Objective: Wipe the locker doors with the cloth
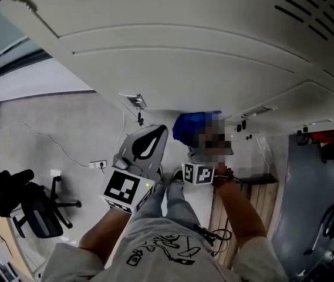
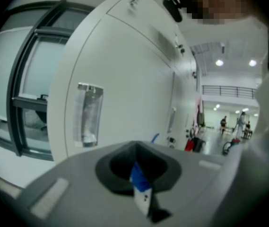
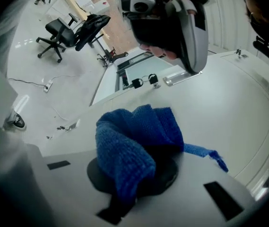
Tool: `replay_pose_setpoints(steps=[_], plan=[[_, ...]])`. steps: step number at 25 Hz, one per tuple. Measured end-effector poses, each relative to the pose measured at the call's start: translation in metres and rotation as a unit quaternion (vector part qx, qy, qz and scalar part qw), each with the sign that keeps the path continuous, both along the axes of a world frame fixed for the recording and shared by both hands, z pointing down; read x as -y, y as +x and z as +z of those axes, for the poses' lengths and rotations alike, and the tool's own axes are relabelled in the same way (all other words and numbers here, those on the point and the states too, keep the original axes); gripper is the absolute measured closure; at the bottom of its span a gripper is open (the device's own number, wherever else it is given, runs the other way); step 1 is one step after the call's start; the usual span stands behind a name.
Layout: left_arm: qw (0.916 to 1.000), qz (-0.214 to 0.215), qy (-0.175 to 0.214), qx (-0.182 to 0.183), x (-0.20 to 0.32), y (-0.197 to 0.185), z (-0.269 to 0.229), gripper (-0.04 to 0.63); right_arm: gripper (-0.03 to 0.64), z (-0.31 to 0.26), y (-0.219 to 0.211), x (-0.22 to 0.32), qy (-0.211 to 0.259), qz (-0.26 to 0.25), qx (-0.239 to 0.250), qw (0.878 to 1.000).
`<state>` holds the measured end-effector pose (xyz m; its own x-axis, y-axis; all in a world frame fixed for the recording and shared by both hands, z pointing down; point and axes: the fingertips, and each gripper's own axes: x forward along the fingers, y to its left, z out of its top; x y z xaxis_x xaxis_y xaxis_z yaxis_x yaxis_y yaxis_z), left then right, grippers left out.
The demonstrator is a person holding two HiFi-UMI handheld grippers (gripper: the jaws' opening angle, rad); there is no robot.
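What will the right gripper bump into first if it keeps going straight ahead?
Probably the white locker door, met first by the blue cloth the right gripper holds. How near is unclear.

Cloth [image 3: 134, 136]: rough, looped terry weave, matt. Locker doors [image 2: 125, 74]: smooth painted metal, satin sheen. Floor [image 3: 63, 86]: smooth, glossy.

Grey floor [image 1: 55, 116] below me.
Office chair [image 1: 40, 210], power strip [image 1: 98, 164] and cable [image 1: 40, 135] lie left of my left tongs [image 1: 158, 133].

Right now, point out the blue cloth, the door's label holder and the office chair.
blue cloth [image 3: 134, 141]: right gripper view, bunched middle.
label holder [image 2: 88, 115]: left gripper view, clear front.
office chair [image 3: 55, 32]: right gripper view, backrest and seat.
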<state>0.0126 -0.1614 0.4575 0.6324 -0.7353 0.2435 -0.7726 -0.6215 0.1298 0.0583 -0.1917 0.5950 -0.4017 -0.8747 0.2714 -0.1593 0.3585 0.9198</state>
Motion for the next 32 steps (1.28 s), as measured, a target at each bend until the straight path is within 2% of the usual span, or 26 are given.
replay_pose_setpoints(steps=[4, 8, 13, 21, 28, 32], plan=[[1.0000, 0.003, 0.004, 0.000, -0.001, 0.005, -0.002, 0.592, 0.583, 0.009, 0.025, 0.002, -0.020, 0.020, -0.028, 0.999], [0.9997, 0.009, 0.021, -0.005, -0.004, 0.010, -0.021, 0.592, 0.583, -0.030, 0.042, 0.002, -0.012, 0.040, -0.024, 0.999], [0.9991, 0.008, 0.039, -0.011, -0.009, 0.006, -0.058, 0.592, 0.583, -0.119, 0.043, -0.004, 0.027, 0.047, 0.002, 0.999], [0.9951, 0.002, 0.099, 0.004, -0.002, -0.009, -0.119, 0.591, 0.583, -0.251, 0.038, -0.005, 0.114, 0.042, 0.041, 0.992], [0.9905, 0.001, 0.137, 0.007, 0.001, -0.021, -0.155, 0.592, 0.583, -0.325, 0.037, -0.005, 0.174, 0.037, 0.072, 0.981], [0.9899, -0.007, 0.141, 0.010, 0.003, -0.034, -0.161, 0.592, 0.583, -0.346, 0.031, -0.005, 0.195, 0.036, 0.098, 0.975]])
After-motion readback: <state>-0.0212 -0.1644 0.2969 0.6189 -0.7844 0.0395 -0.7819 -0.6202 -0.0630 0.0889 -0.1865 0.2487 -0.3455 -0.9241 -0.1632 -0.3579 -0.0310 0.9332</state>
